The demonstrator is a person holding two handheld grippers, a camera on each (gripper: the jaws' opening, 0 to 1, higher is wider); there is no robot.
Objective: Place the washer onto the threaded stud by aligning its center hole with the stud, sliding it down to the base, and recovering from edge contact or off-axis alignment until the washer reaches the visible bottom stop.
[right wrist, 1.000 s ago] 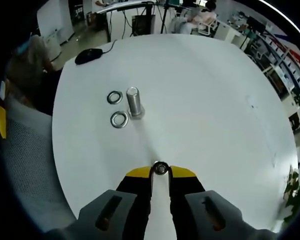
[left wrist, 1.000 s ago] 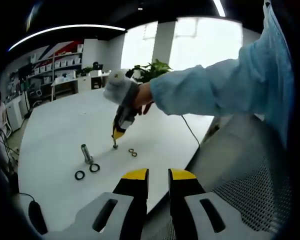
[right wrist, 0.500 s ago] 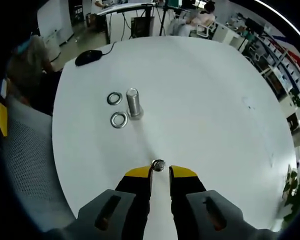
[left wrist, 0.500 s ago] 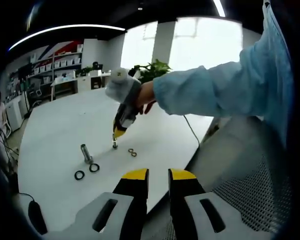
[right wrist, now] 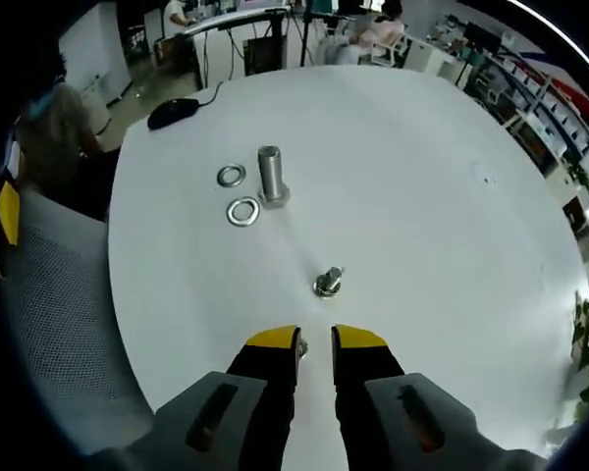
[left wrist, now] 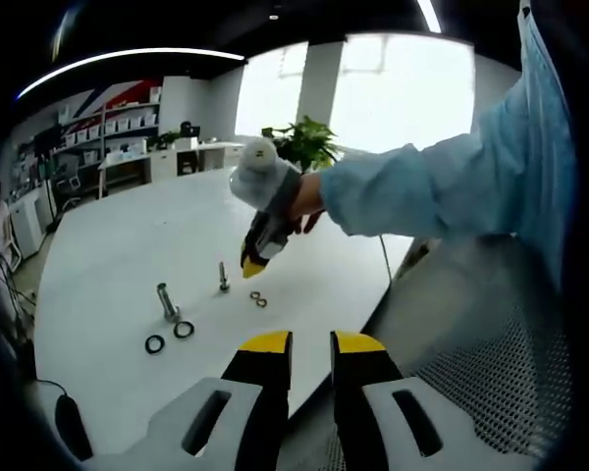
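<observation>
Fingers [right wrist: 358, 339] of the right gripper [right wrist: 315, 339] stood a small gap apart with nothing between them, raised above the white table [right wrist: 422, 216]. Just ahead of them in the right gripper view stood the small stud [right wrist: 328, 282], upright on the table, with what looked like a washer around its base; whether it sat fully down could not be told. Farther on stood a larger bolt [right wrist: 270, 176] on its head, with two loose washers [right wrist: 242, 210] lying flat just beside it, one nearer and one [right wrist: 231, 176] to its side. A black mouse [right wrist: 174, 112] lay at the table's far edge.

In the left gripper view the left gripper [left wrist: 310, 343] hung near the table edge [left wrist: 98, 392], its jaws likewise slightly parted and holding nothing. Across the table the right gripper [left wrist: 253, 265] showed held in a hand [left wrist: 299, 201] with a blue sleeve [left wrist: 442, 186], its yellow tips just beside and above the stud [left wrist: 223, 277], apart from it. Two small rings [left wrist: 259, 298] lay near the stud, and the bolt [left wrist: 167, 301] with its two washers [left wrist: 184, 329] lay further toward the near edge. A plant [left wrist: 304, 142] stood beyond the table.
</observation>
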